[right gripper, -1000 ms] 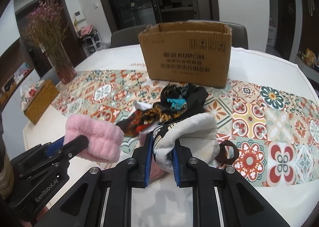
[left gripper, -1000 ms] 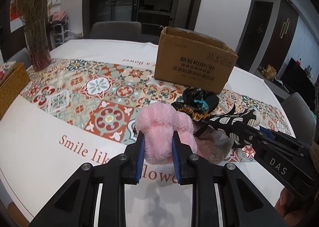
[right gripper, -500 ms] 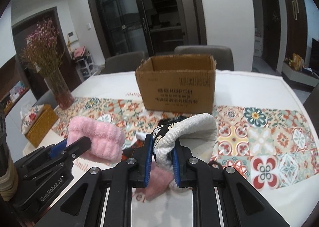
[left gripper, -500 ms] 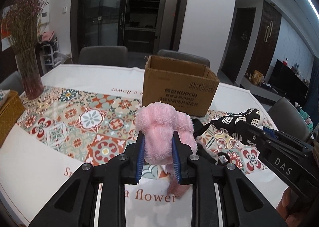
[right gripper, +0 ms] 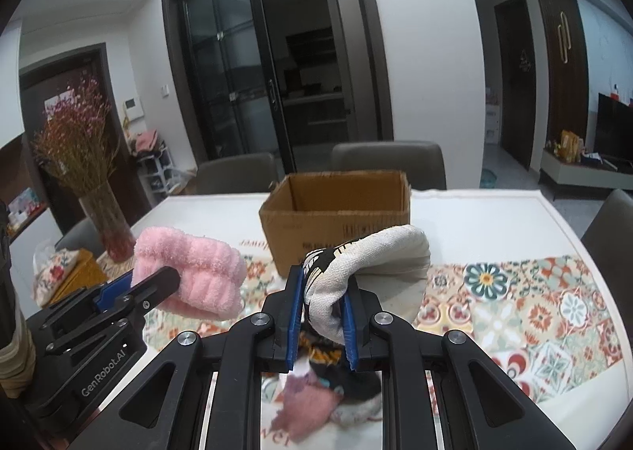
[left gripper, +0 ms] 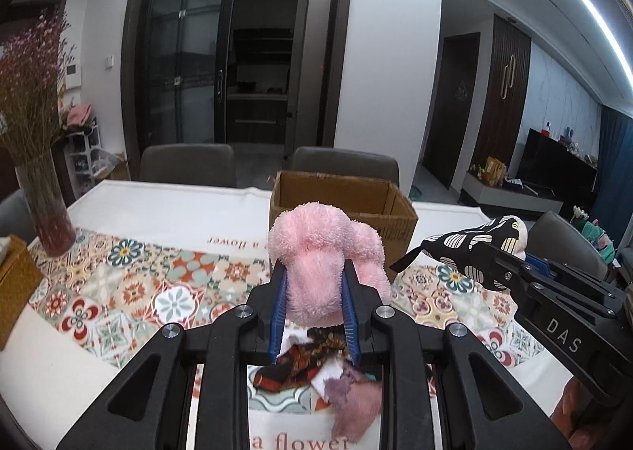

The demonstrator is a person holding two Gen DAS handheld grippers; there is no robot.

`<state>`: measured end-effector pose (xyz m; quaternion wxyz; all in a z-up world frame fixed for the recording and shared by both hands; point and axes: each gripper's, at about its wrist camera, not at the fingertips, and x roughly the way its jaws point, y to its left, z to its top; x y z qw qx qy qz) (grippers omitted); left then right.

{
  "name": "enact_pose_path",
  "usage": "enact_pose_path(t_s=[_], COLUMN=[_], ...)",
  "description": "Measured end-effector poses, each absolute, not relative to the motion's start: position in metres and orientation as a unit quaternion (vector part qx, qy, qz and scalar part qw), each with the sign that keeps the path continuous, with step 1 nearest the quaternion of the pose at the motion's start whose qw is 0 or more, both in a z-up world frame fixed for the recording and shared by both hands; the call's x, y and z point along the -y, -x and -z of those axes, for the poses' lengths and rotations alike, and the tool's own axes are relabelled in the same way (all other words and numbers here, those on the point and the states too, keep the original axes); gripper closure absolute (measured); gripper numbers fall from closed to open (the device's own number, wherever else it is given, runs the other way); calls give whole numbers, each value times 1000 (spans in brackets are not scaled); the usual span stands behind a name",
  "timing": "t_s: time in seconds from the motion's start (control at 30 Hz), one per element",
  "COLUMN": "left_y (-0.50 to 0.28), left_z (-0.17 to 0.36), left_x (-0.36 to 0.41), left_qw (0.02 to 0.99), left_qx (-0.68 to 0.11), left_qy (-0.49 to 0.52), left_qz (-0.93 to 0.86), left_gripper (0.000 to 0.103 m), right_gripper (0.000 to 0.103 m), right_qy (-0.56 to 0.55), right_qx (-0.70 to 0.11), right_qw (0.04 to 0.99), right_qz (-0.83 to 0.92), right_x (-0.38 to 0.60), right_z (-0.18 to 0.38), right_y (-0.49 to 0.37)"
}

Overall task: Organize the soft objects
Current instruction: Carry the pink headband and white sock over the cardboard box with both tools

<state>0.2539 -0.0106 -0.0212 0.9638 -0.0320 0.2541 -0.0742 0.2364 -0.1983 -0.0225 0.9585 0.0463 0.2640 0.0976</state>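
Observation:
My left gripper (left gripper: 313,272) is shut on a fluffy pink headband (left gripper: 322,252) and holds it above the table; it also shows in the right wrist view (right gripper: 190,272). My right gripper (right gripper: 322,283) is shut on a cream cloth pouch with a black patterned side (right gripper: 368,256), seen from the left wrist view (left gripper: 472,244) too. An open cardboard box (right gripper: 336,212) stands behind both, its inside showing no contents. A pile of other soft items (left gripper: 316,367) lies on the table below the grippers.
The table has a white cloth with a patterned tile runner (left gripper: 130,283). A glass vase of dried flowers (left gripper: 43,204) and a woven tissue box (left gripper: 14,283) stand at the left. Grey chairs (left gripper: 186,165) line the far side.
Both grippers have risen well above the table with their items still held, and moved toward the cardboard box. The box opening now shows from above.

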Motion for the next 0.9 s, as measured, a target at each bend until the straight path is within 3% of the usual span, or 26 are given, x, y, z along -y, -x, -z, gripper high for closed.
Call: enact_pose_path(t_s=[0.9], left_y=[-354], left_z=[-14], left_x=[20], left_qw=[982], left_qx=[-174], left_qy=[10], left_qz=[71], left_gripper=[78], right_gripper=[84], right_qy=[-44], right_qx=[-194], right_qw=[975], right_qz=[-100], right_x=[196], right_z=[-17], right_y=[-325])
